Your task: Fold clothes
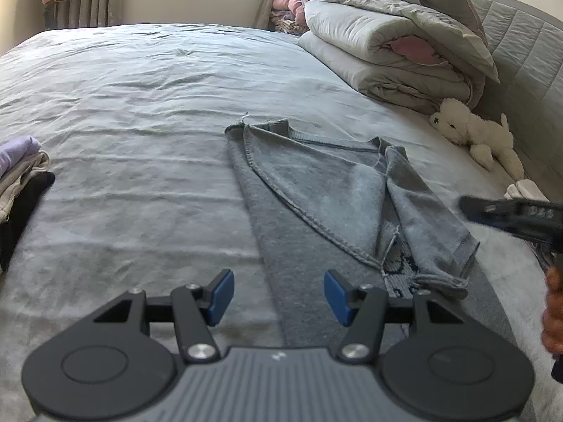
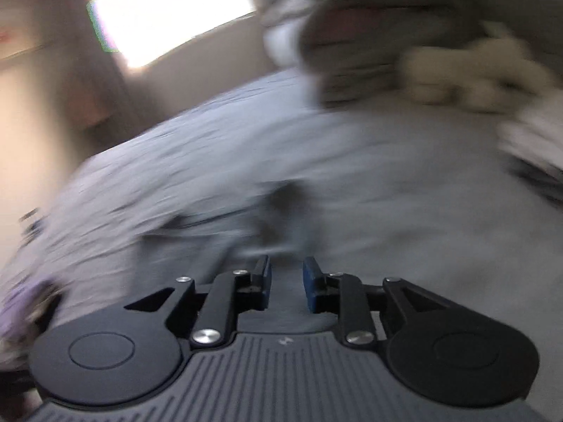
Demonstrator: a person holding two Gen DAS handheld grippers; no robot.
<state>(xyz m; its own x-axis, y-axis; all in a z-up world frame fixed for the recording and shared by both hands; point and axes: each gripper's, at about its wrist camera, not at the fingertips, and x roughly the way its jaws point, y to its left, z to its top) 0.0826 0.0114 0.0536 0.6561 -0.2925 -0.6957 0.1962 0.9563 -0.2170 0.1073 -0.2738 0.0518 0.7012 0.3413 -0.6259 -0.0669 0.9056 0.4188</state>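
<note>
Mostly clear: grey sweatshirt lies partly folded on bed, near edge cut off behind left gripper, jaws spread, empty. Right gripper narrowly parted, holding nothing; its view motion-blurred, surroundings unreadable.

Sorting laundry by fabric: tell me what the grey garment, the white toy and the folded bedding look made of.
Grey garment: looks like cotton sweatshirt knit, matte; fuzzy fleecy inside, overlocked seams, ribbed cuff. White toy: plush, probably synthetic pile; shaggy, fluffy surface. Folded bedding: padded quilts with a smooth woven shell, slight sheen; puffy rolls, fine creases. Exact fibres cannot be told.
</note>
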